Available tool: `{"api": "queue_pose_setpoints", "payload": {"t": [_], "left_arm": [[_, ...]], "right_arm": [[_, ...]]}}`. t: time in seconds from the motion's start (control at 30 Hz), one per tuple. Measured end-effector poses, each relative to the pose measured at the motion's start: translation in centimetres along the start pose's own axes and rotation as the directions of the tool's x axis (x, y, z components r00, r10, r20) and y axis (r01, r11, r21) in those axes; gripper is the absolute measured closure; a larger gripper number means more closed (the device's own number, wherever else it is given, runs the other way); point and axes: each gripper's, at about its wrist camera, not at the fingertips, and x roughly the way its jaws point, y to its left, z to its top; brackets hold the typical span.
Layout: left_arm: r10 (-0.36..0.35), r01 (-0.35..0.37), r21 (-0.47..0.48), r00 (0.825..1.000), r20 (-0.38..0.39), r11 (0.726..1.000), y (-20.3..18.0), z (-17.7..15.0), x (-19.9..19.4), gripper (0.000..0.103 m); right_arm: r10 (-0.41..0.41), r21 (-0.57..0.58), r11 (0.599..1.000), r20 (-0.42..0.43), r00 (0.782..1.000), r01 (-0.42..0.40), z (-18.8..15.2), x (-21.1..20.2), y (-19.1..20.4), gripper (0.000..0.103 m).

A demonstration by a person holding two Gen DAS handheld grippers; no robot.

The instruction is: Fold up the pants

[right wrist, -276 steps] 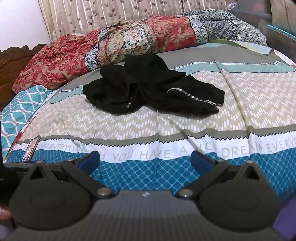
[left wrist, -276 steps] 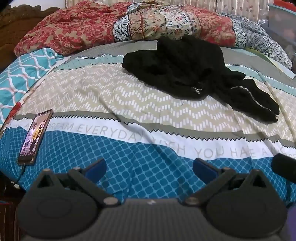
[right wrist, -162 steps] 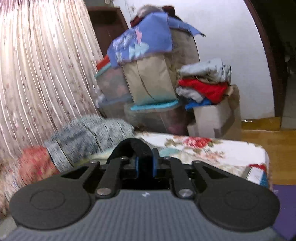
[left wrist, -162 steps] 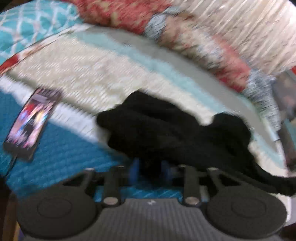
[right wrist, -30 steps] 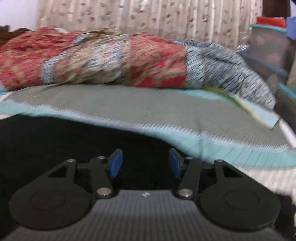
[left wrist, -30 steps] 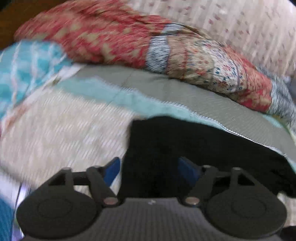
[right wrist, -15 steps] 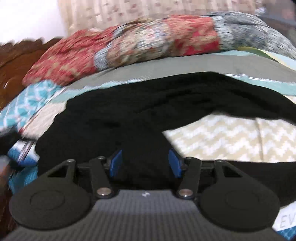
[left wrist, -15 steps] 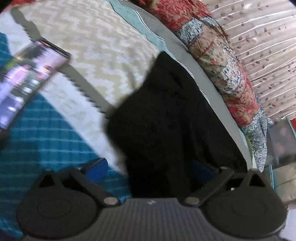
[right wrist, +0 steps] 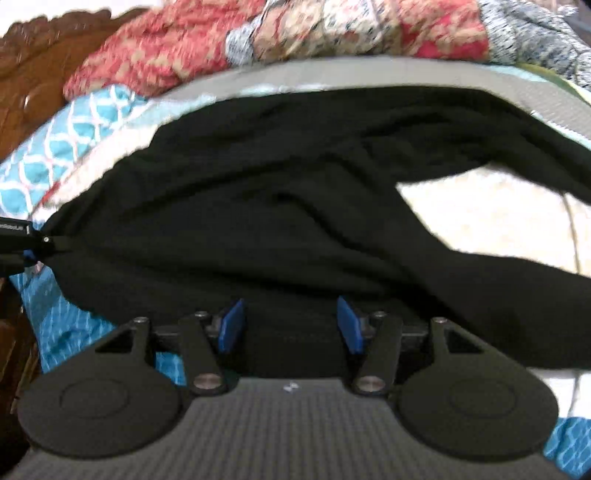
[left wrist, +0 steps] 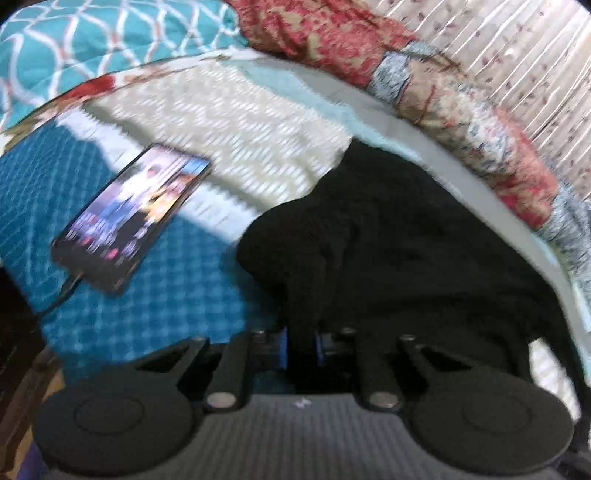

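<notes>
Lower left of the left wrist view, a phone point(left wrist: 133, 216) lies on the bedspread point(left wrist: 155, 302) with open cover around it. Black pants point(right wrist: 295, 206) fill mid-frame in the right wrist view; rolled quilt point(right wrist: 332, 29) and headboard point(right wrist: 33, 62) block the top.

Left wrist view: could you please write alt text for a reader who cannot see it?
The left gripper is shut on an edge of the black pants, which lie spread on a patterned bedspread. A lit phone lies to the left of the pants, and a floral quilt is bunched behind.
</notes>
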Motion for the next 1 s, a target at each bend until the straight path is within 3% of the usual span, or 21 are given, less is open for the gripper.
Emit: {"api": "queue_pose_setpoints", "payload": {"t": [0.1, 0.17, 0.2, 0.23, 0.4, 0.53, 0.7, 0.8, 0.9, 1.0], "left_arm": [[0.011, -0.011, -0.004, 1.000, -0.021, 1.000, 0.3, -0.5, 1.3, 0.085], [0.016, -0.016, 0.007, 1.000, -0.018, 1.000, -0.2, 0.2, 0.8, 0.073], [0.027, -0.027, 0.014, 1.000, -0.015, 1.000, -0.3, 0.4, 0.4, 0.058], [0.043, -0.043, 0.013, 0.999, -0.002, 0.999, -0.3, 0.7, -0.3, 0.051], [0.040, -0.037, -0.025, 0.990, 0.133, 0.999, 0.1, 1.5, -3.8, 0.051], [0.000, -0.009, 0.063, 0.989, 0.147, 0.998, -2.3, 1.9, -3.7, 0.051], [-0.071, 0.053, 0.184, 0.993, 0.091, 0.982, -7.7, 1.4, -1.3, 0.051], [-0.073, 0.063, 0.240, 0.997, 0.031, 0.969, -10.4, 0.4, 0.6, 0.051], [-0.053, 0.060, 0.274, 0.998, -0.031, 0.960, -12.5, -0.4, 2.5, 0.051], [-0.019, 0.040, 0.296, 0.997, -0.071, 0.954, -13.9, -1.6, 3.7, 0.051]], "right_arm": [[-0.035, -0.036, 0.999, -0.038, 0.999, 0.034, -0.3, 1.2, 0.7, 0.043], [-0.038, -0.056, 0.998, -0.036, 0.999, 0.036, 0.0, 1.1, 1.1, 0.041], [-0.030, -0.057, 0.998, -0.032, 0.999, 0.028, 0.2, 0.8, 1.2, 0.041], [-0.017, -0.049, 0.999, -0.025, 1.000, 0.016, 0.2, 0.4, 1.0, 0.041], [-0.031, 0.048, 0.998, 0.041, 0.999, 0.029, 0.2, -2.2, -1.6, 0.041], [-0.100, 0.167, 0.983, 0.150, 0.984, 0.074, 0.1, -5.4, -5.7, 0.041], [-0.266, 0.370, 0.915, 0.246, 0.932, 0.163, -0.7, -9.8, -13.0, 0.041], [-0.397, 0.474, 0.848, 0.274, 0.876, 0.236, -1.1, -12.7, -18.5, 0.041], [-0.526, 0.482, 0.796, 0.254, 0.812, 0.365, -0.7, -13.9, -22.9, 0.041], [-0.596, 0.425, 0.768, 0.199, 0.778, 0.480, -0.3, -13.1, -26.7, 0.041]]}}
